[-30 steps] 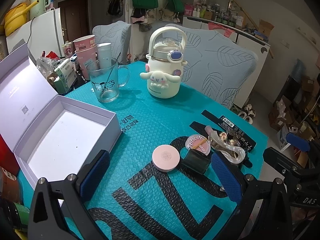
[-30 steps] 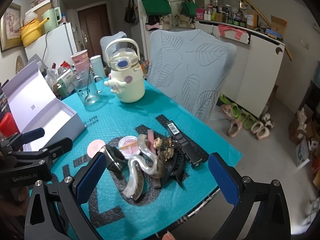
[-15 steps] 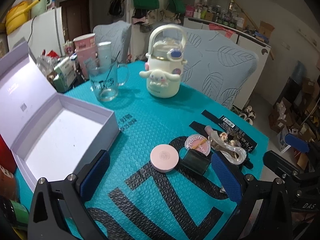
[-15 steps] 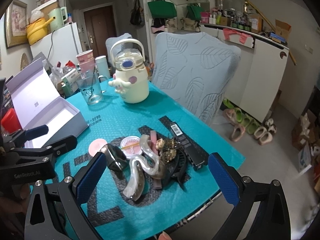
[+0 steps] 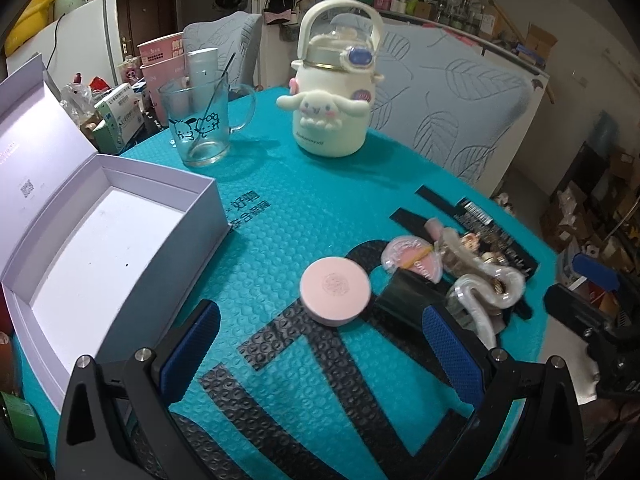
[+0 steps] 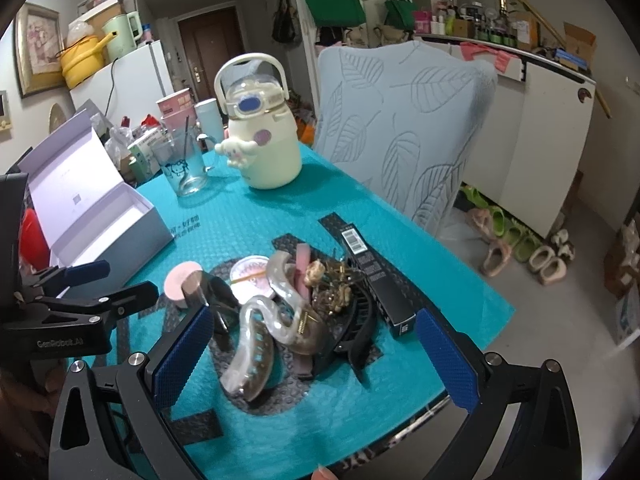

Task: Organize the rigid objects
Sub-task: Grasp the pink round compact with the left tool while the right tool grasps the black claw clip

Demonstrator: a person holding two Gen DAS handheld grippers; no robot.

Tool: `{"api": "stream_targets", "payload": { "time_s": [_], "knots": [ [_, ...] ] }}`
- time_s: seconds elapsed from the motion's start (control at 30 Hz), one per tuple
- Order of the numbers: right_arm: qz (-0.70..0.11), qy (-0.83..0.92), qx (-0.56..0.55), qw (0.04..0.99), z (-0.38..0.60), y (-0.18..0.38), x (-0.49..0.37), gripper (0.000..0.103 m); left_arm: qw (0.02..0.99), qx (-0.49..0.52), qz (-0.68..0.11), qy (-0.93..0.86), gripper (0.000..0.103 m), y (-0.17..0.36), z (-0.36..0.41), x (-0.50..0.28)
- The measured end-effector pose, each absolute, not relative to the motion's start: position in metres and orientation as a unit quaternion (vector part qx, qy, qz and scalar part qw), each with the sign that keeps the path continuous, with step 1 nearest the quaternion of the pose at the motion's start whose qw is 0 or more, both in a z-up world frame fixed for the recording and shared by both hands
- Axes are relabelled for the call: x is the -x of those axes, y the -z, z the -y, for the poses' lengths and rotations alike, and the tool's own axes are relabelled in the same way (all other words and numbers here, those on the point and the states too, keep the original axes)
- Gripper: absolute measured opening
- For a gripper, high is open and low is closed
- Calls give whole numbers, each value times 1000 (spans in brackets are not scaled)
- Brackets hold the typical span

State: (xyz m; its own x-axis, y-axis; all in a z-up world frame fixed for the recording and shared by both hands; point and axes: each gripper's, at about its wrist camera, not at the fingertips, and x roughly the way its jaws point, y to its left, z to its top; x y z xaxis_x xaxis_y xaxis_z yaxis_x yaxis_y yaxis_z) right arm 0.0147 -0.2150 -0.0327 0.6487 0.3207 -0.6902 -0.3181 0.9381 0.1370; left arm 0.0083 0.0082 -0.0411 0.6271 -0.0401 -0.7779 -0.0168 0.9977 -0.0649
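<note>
Both grippers hover with jaws spread wide and holding nothing over a teal-covered desk (image 5: 320, 208).

Nearest the left gripper (image 5: 320, 354) lies a round pink compact (image 5: 335, 292), flat on the mat just ahead of its jaws; touching it to the right is a dark green square case (image 5: 404, 300), then a clear-lidded pink compact (image 5: 412, 258). The right gripper (image 6: 314, 354) hangs above a heap of hair claws: a translucent wavy hair claw (image 6: 260, 332) on top at the near side, a black hair claw (image 6: 356, 328) beside it, and a long black box (image 6: 376, 280) along the heap's right edge. Left of the pile the open lavender box (image 5: 100, 248) stands with its lid raised. Farther back, a glass mug (image 5: 200, 120) with a spoon in it, and a cream character bottle (image 5: 330, 116) stand well apart from the pile.
</note>
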Motion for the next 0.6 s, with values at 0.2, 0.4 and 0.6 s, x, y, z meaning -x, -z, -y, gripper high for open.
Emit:
{"api": "stream_targets", "payload": {
  "time_s": [0.2,0.4,0.6],
  "knots": [
    [-386,-177,-2,905,219,43,-19,103,896,15,-443,-4,102,58,-16,-18],
    [-388,-167,2,906,224,46,-28,103,880,24,-474,3,97,76,-23,-33],
    [-395,-158,-7,905,228,50,-38,103,874,15,-486,21,97,88,-18,-46]
  ]
}}
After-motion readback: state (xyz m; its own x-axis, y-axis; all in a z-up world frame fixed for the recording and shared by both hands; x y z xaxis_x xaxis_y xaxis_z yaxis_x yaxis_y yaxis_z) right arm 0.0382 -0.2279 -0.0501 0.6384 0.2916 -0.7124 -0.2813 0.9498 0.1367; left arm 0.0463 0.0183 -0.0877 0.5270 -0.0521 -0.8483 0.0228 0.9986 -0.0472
